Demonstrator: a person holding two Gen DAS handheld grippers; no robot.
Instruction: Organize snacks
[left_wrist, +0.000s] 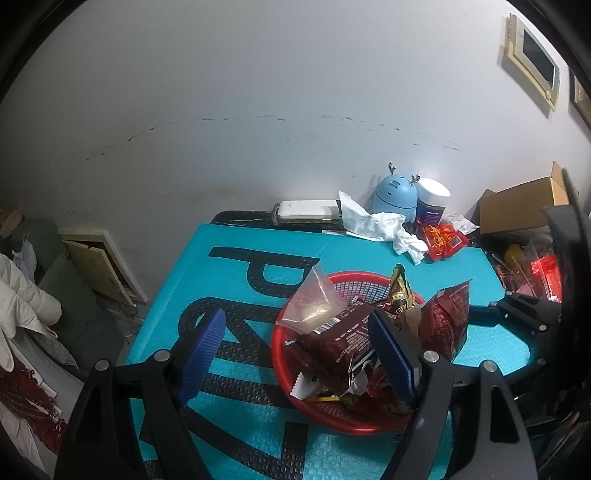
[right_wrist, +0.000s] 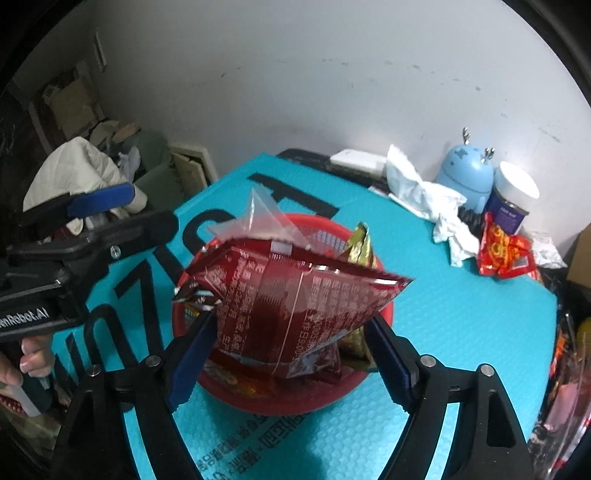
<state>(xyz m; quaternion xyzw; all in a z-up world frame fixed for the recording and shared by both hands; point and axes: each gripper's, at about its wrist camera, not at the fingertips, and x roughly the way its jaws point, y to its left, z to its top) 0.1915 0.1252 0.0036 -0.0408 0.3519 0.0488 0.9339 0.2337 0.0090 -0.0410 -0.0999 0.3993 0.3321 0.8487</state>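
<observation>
A red mesh basket stands on the teal mat, piled with snack packets. A dark red packet stands between the fingers of my right gripper, which are spread wide; the pads do not clearly press it. A clear plastic bag and a gold packet stick up from the basket. My left gripper is open and empty, over the basket's left edge. A red-orange snack packet lies on the mat at the back right.
Crumpled white tissue, a blue deer-shaped gadget, a white-lidded jar and a white device sit along the back wall. A cardboard box and clutter lie right; bedding left.
</observation>
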